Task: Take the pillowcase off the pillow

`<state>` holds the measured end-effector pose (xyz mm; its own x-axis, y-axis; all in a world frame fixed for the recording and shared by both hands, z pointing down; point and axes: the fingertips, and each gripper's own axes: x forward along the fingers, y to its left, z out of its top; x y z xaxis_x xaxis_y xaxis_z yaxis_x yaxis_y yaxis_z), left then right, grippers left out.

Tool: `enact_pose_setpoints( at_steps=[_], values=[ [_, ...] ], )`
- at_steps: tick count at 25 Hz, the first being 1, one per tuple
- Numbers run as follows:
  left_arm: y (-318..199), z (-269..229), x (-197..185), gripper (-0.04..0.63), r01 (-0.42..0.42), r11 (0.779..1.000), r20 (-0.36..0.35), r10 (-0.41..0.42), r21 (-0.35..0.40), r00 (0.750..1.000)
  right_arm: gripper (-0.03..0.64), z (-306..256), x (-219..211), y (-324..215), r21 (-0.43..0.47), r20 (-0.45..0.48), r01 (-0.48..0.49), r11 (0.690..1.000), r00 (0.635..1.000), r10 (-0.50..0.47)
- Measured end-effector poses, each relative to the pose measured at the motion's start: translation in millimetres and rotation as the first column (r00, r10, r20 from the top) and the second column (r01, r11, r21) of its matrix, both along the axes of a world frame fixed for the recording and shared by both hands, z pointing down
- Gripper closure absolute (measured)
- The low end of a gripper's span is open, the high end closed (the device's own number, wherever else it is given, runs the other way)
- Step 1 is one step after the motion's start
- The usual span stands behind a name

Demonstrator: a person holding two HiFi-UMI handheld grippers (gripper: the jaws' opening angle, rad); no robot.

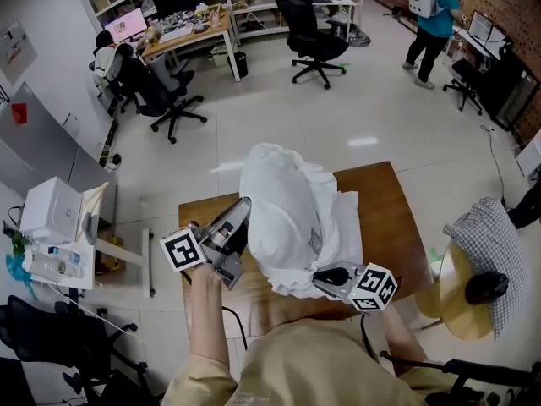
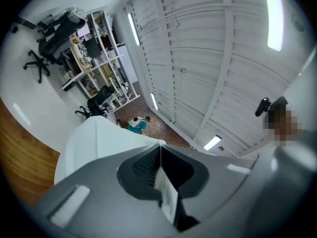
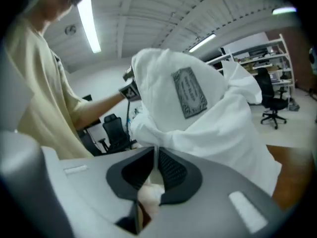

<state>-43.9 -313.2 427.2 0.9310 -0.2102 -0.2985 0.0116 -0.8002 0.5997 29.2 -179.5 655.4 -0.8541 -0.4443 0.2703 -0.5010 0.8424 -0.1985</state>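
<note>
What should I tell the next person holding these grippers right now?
Left gripper: shut on a pinch of the pillow, it seems, holding it upright over the table.
Right gripper: shut on the pillowcase, low down.
Done: the case is bunched around the lower part; the pillow's top and label are bare.
Left: pull the case fully off.

Left tongs (image 2: 159,150) tight on white pillowcase (image 2: 96,138), apparently its edge.

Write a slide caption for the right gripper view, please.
Right gripper, jaws shut on the white pillowcase bunched below the labelled pillow.
</note>
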Motion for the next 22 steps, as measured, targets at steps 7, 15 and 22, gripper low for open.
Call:
enact_pose_setpoints(
  at_steps=[7,15,22],
  values=[
    [62.7,15.9,14.3,0.586,-0.125,0.985,0.108,0.112,0.120,0.988,0.495,-178.6,119.9,-27.5,0.229,0.369,-0.109,0.967,0.929,0.017],
    [120.6,24.7,46.1,0.586,-0.281,0.936,0.134,0.257,0.211,0.957,0.483,-172.7,90.7,-189.6,0.180,0.130,-0.124,0.976,0.986,0.102],
    [154.8,37.1,76.2,0.586,-0.365,0.890,0.203,0.318,0.271,0.926,0.598,-105.0,46.0,-222.5,-0.084,0.032,0.074,0.994,0.997,-0.072]
  ],
)
